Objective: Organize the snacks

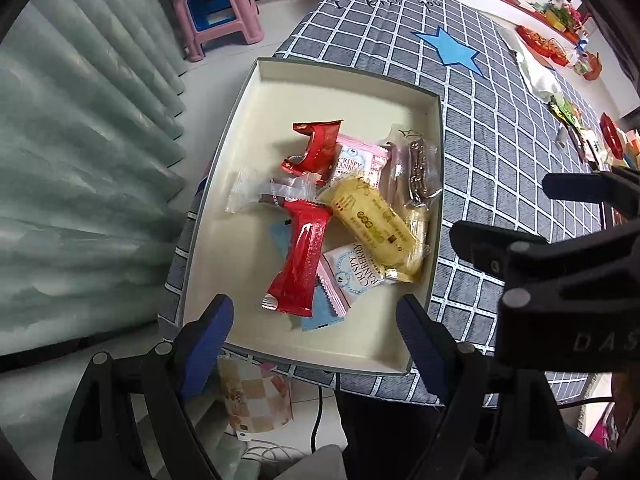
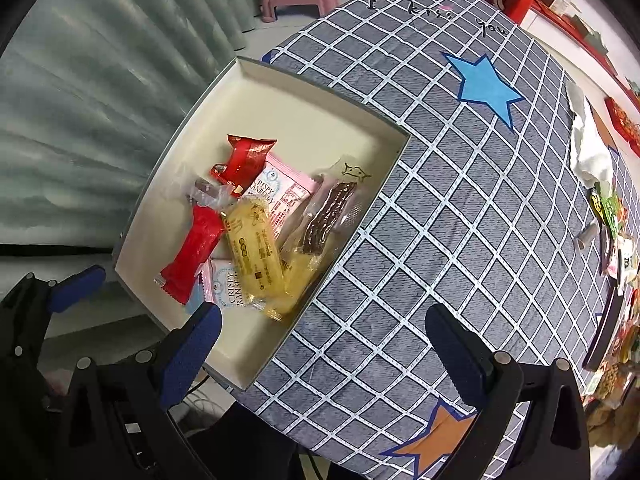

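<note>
A: What's in the box (image 1: 240, 92), counting left to right?

B: One clear wrapper (image 1: 256, 190), two red packs (image 1: 298, 264), one blue pack (image 1: 320, 312) mostly hidden under them, two pink cranberry packs (image 1: 354, 276), one yellow pack (image 1: 370, 220) on top, then one clear pack with a dark bar (image 1: 418, 168) against the right wall. There may be more underneath; I can't tell.

A: Where's the box?

B: On the checked cloth (image 2: 440, 220), at its left edge. More snacks (image 2: 612, 216) lie well apart at the far right.

A: And the grippers?

B: The left gripper (image 1: 316, 328) hangs over the box's near end, jaws wide, nothing between them. The right gripper (image 2: 320, 340) is wide too, empty, straddling the box's near right wall.
</note>
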{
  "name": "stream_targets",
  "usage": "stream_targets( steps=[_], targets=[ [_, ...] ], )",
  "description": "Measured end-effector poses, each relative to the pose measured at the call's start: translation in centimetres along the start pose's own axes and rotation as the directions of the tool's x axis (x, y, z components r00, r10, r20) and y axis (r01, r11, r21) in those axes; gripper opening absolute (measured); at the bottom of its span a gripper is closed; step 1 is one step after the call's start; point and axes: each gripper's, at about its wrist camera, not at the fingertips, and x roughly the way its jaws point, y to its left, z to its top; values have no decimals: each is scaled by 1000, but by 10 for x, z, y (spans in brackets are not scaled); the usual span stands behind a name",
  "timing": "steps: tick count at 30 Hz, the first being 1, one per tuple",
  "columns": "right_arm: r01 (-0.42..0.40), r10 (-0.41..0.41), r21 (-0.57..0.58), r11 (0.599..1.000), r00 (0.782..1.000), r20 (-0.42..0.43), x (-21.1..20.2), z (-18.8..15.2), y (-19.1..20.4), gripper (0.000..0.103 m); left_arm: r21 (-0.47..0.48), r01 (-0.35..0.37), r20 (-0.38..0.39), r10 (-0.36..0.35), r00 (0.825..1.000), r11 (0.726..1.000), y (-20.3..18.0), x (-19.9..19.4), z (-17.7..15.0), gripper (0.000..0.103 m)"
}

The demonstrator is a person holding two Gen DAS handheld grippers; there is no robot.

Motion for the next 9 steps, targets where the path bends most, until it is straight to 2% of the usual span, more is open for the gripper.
stream_targets(
  steps=[4, 9],
  targets=[
    [-1, 1, -2, 1000, 1000, -1, 0, 2, 0, 102, 6, 0, -4, 0, 1000, 1000, -2, 3, 1, 86],
    [-7, 7, 0, 1000, 1000, -7, 2, 3, 0, 102, 10, 31, 32, -31, 999, 999, -3, -3, 2, 86]
  ],
)
